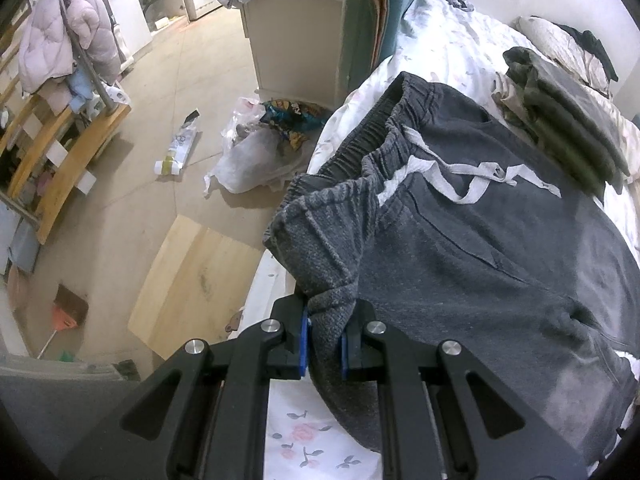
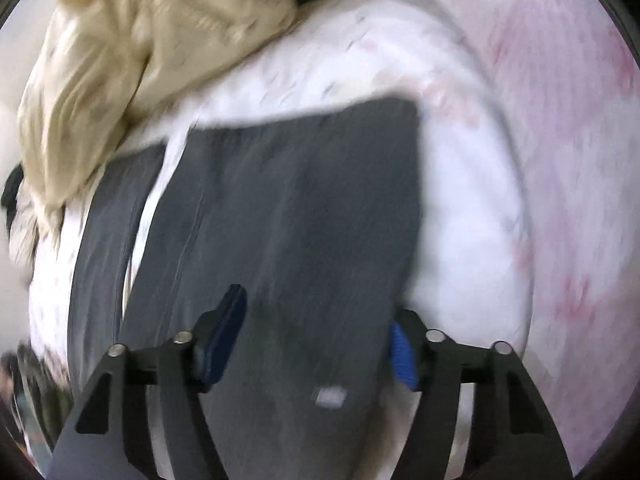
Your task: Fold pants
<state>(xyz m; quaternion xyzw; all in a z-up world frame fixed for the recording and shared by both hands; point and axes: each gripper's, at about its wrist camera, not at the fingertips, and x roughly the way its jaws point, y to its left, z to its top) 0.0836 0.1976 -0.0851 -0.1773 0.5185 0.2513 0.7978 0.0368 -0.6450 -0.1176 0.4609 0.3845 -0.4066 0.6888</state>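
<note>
Grey pants (image 1: 480,240) spread on bed (image 1: 448,40): left gripper (image 1: 325,344) pinches waistband corner; right gripper (image 2: 316,344), blurred, jaws apart over a leg, contact unclear.

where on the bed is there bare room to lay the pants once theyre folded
Bare floral sheet lies beyond the waistband of the grey pants, up to the pillow. In the right wrist view, bare sheet also borders the leg's right edge. Crowded: the stack of folded clothes beside the pants, and the beige garment past the legs.
</note>
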